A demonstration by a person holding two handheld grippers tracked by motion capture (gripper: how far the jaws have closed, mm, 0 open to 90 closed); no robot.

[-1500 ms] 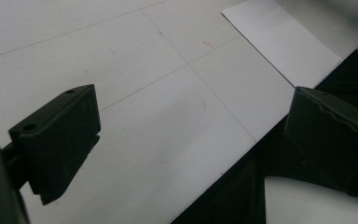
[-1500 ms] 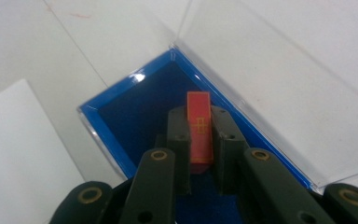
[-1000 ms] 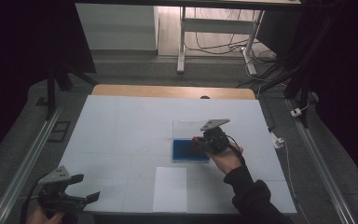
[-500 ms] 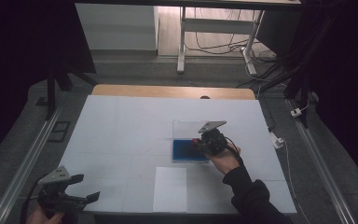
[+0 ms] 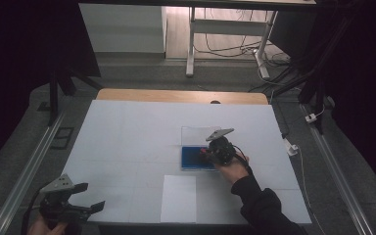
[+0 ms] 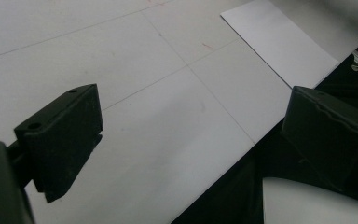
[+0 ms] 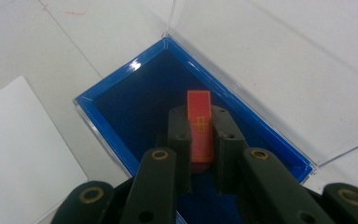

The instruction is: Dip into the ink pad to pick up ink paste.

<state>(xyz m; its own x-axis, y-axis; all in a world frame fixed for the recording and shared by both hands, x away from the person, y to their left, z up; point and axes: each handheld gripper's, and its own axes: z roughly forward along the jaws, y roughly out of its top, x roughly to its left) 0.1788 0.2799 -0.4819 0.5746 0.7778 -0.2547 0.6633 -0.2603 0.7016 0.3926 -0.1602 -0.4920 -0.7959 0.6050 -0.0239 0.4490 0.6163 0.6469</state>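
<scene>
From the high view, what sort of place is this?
Likely a lab recording bench: a white-covered table ringed by dark curtains, metal rails on both sides, and loose cables on the floor behind.

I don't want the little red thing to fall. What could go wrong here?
The right gripper pinches the red block by its narrow sides only, so it might slip or twist loose over the blue box. The clear lid stands open right behind the box; a bump from the gripper could knock it or shove the box. The left gripper waits far off, open, so nothing steadies the box.
</scene>
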